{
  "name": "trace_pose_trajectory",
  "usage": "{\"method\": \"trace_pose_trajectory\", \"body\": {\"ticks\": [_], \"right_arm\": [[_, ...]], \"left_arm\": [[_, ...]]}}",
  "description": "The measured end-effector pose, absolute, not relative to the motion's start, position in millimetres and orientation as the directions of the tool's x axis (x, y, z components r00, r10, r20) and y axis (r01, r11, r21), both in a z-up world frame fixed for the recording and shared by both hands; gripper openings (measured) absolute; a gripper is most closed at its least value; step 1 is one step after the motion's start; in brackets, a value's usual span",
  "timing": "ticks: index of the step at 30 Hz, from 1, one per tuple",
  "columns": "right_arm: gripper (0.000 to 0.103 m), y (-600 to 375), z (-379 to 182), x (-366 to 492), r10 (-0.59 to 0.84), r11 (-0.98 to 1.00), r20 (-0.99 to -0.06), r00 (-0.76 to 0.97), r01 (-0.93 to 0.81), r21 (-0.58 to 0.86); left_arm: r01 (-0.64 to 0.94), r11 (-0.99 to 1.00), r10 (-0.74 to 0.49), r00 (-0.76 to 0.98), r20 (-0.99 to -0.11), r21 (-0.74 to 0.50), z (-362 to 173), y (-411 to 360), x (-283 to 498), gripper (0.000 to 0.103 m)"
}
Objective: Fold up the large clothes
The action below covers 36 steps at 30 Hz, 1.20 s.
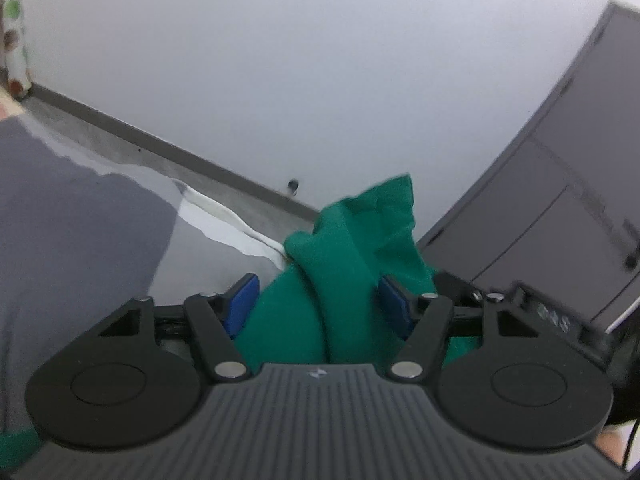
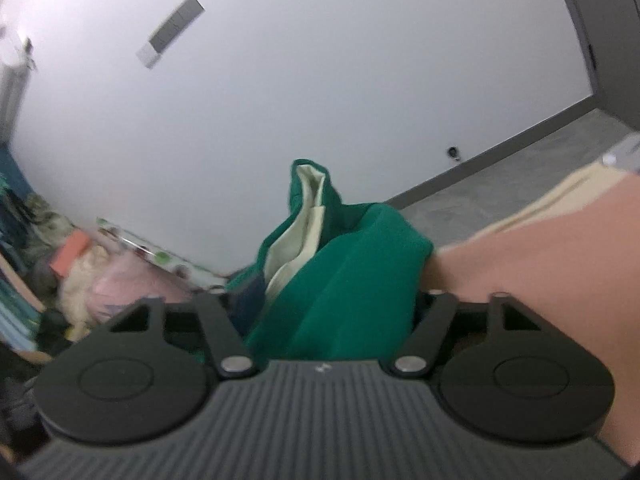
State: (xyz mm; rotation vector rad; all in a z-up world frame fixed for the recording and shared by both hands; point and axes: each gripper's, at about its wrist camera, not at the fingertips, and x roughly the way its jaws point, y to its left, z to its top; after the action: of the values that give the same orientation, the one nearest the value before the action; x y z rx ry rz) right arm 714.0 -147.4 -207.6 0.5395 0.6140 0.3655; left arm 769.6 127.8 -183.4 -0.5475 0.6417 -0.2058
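Bunching green garment (image 1: 340, 280) — cream lining (image 2: 298, 220), folds between gripper (image 1: 316, 304) pads

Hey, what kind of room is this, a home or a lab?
Probably a room in a home, perhaps a bedroom or laundry corner: a plain white wall with a dark baseboard, a tall grey cabinet, and a heap of clothes and soft things by the wall.

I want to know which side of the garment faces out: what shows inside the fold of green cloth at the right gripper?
A cream lining shows inside the green cloth bunched in the right gripper. How far the lining runs is hidden by the folds.
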Motion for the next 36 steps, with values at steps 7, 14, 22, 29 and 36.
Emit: {"method": "trace_pose_trajectory", "body": {"ticks": [7,14,22,29,36], "right_arm": [[0.018,-135.8,-183.7,715.9,0.432,0.862,-0.495,0.754,-0.184,0.472],[0.015,-138.7,-139.2,683.6,0.490,0.849,-0.423,0.762,-0.308,0.429],[0.015,-149.2,-74.0,601.2,0.564,0.821,-0.333,0.755,-0.474,0.318],[0.014,-179.4,-36.9,463.2,0.601,0.799,-0.270,0.752,-0.562,0.213],[0.014,-196.6,-45.6,329.7,0.569,0.822,-0.291,0.769,-0.545,0.168]], "left_arm": [[0.038,0.885,-0.338,0.738,-0.585,-0.463,-157.0,120.6,770.0,0.022],[0.075,0.901,-0.333,0.751,-0.570,-0.428,-118.1,127.9,739.4,0.018],[0.143,0.897,-0.359,0.788,-0.500,-0.418,-74.0,136.9,638.6,0.018],[0.213,0.899,-0.379,0.816,-0.437,-0.384,-36.2,122.5,492.5,0.018],[0.199,0.919,-0.354,0.797,-0.490,-0.340,-46.4,90.2,360.3,0.019]]}}
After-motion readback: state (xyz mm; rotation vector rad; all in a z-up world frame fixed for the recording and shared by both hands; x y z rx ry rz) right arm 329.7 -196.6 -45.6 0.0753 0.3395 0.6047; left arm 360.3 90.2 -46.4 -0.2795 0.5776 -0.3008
